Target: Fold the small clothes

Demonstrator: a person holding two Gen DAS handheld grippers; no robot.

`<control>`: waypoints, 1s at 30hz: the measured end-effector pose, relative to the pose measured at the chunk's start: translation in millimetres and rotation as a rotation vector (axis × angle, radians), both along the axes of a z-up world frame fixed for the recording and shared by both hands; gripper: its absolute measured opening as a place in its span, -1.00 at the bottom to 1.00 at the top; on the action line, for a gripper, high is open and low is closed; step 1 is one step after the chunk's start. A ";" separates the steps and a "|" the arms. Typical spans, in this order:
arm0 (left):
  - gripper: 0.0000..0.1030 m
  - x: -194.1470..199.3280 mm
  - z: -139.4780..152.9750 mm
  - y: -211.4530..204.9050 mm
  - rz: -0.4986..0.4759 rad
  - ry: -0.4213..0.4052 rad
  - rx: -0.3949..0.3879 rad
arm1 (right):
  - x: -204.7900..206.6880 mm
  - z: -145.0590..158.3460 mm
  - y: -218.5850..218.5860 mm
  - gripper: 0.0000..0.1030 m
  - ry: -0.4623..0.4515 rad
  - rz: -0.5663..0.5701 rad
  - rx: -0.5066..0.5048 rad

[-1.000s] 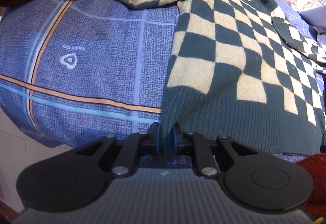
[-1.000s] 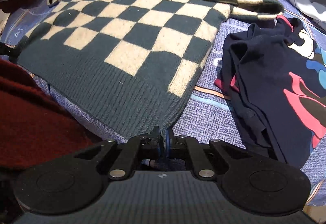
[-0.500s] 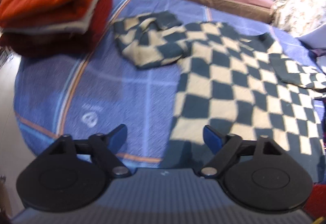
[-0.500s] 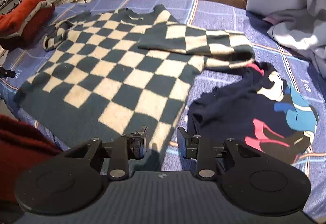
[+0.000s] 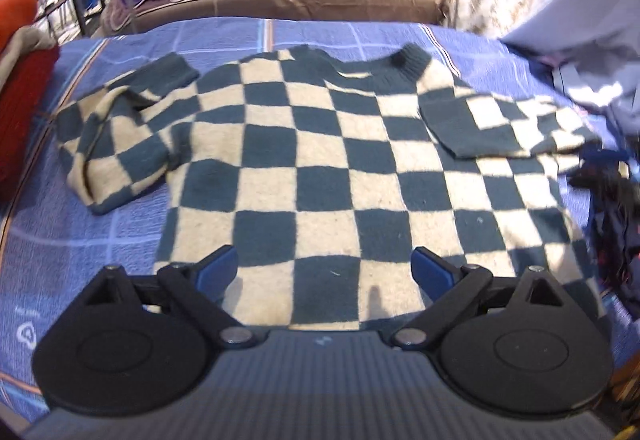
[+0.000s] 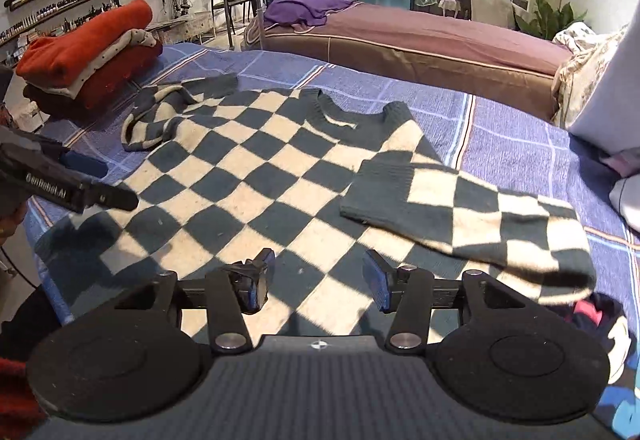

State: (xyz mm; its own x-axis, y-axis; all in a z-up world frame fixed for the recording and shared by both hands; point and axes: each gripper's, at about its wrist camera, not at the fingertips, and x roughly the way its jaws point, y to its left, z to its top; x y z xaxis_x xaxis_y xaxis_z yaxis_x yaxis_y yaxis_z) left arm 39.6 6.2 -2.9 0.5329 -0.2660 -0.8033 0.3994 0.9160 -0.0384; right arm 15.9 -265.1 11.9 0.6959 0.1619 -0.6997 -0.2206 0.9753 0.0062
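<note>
A dark green and cream checkered sweater [image 5: 312,159] lies flat on the blue bedspread [image 5: 80,240], hem toward me; it also shows in the right wrist view [image 6: 256,175]. Its right sleeve [image 6: 460,207] is folded over the body; the left sleeve [image 5: 120,135] lies bunched at the left. My left gripper [image 5: 324,272] is open and empty above the hem. My right gripper [image 6: 318,278] is open and empty above the sweater's lower right part. The left gripper's body [image 6: 68,179] shows at the left edge of the right wrist view.
A stack of folded red and grey clothes [image 6: 88,51] sits at the bed's far left corner. A dark navy printed garment [image 5: 612,224] lies at the right. A maroon bed [image 6: 420,35] with a purple cloth stands behind. White fabric [image 6: 616,79] lies at far right.
Both grippers let go of the sweater's hem corners, opened, and lifted back and up. The left one swung right over the sweater. The sweater lies flat.
</note>
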 end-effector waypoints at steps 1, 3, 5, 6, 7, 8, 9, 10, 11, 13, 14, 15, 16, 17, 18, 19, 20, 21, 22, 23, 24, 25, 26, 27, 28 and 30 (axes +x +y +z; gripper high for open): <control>0.83 -0.9 -4.0 -4.1 -0.005 0.005 0.014 | 7.6 0.7 -9.1 0.60 -0.015 -0.023 -0.034; 0.83 -3.6 -11.3 -10.4 -0.018 0.016 0.020 | 27.8 0.4 -33.8 0.60 -0.033 -0.092 -0.101; 0.83 -4.6 -17.4 -14.8 -0.030 0.042 0.014 | 50.2 -1.3 -66.1 0.65 -0.034 -0.164 -0.132; 0.83 -5.8 -19.0 -16.4 -0.042 0.049 0.010 | 63.7 -3.8 -86.0 0.72 -0.029 -0.198 -0.152; 0.83 -6.6 -19.9 -17.8 -0.051 0.050 0.010 | 76.0 -7.6 -105.2 0.74 -0.020 -0.247 -0.182; 0.83 -7.8 -20.3 -19.2 -0.057 0.048 0.014 | 87.3 -12.4 -125.0 0.81 0.009 -0.308 -0.200; 0.83 -8.3 -20.5 -19.9 -0.063 0.046 0.020 | 97.3 -16.9 -145.5 0.87 0.046 -0.361 -0.192; 0.83 -8.5 -21.2 -21.0 -0.066 0.047 0.026 | 103.8 -21.6 -166.6 0.87 0.065 -0.408 -0.153; 0.83 -8.2 -22.2 -21.5 -0.066 0.050 0.031 | 107.5 -26.9 -186.3 0.88 0.077 -0.449 -0.083; 0.83 -5.9 -25.2 -22.5 -0.063 0.066 0.034 | 116.0 -45.3 -218.5 0.97 0.170 -0.485 0.085; 0.83 -5.2 -26.8 -23.0 -0.062 0.074 0.036 | 119.6 -56.3 -227.6 0.96 0.223 -0.486 0.148; 0.83 -4.7 -27.9 -23.9 -0.063 0.078 0.039 | 121.8 -65.8 -231.6 0.94 0.253 -0.496 0.193; 0.83 -4.0 -28.9 -25.3 -0.067 0.080 0.045 | 121.1 -73.6 -235.4 0.95 0.268 -0.497 0.259; 0.83 -4.0 -29.5 -26.9 -0.071 0.080 0.052 | 119.7 -80.9 -238.1 0.94 0.283 -0.491 0.350; 0.83 -4.0 -29.9 -28.4 -0.074 0.080 0.058 | 117.7 -86.5 -238.4 0.86 0.289 -0.494 0.427; 0.83 -3.3 -29.9 -30.5 -0.077 0.082 0.061 | 116.1 -88.1 -236.2 0.70 0.277 -0.503 0.453; 0.83 -2.9 -30.0 -31.7 -0.078 0.085 0.061 | 114.8 -87.2 -233.5 -0.07 0.266 -0.498 0.453; 0.83 -2.6 -29.8 -32.9 -0.079 0.088 0.058 | 113.2 -85.0 -231.5 -0.33 0.252 -0.480 0.472; 0.83 -2.4 -29.6 -33.7 -0.080 0.090 0.054 | 110.4 -80.5 -229.3 -0.39 0.229 -0.470 0.480; 0.83 -2.1 -29.7 -34.5 -0.081 0.093 0.051 | 105.7 -71.7 -226.4 -0.42 0.189 -0.469 0.473; 0.83 -1.7 -29.7 -35.1 -0.080 0.095 0.050 | 99.8 -60.9 -225.2 -0.46 0.144 -0.473 0.469; 0.83 -1.7 -29.9 -35.7 -0.078 0.095 0.050 | 92.7 -48.2 -225.8 -0.48 0.089 -0.481 0.467; 0.83 -1.7 -30.0 -36.0 -0.078 0.095 0.050 | 83.5 -36.4 -226.5 -0.50 0.037 -0.497 0.469; 0.83 -1.6 -30.5 -35.7 -0.078 0.096 0.048 | 73.3 -24.9 -228.0 -0.52 -0.004 -0.525 0.465; 0.83 -1.7 -30.9 -35.7 -0.080 0.097 0.048 | 65.0 -16.7 -230.9 -0.53 -0.018 -0.560 0.444; 0.84 -1.7 -32.6 -36.0 -0.083 0.098 0.048 | 49.8 -7.5 -233.5 -0.64 -0.051 -0.620 0.350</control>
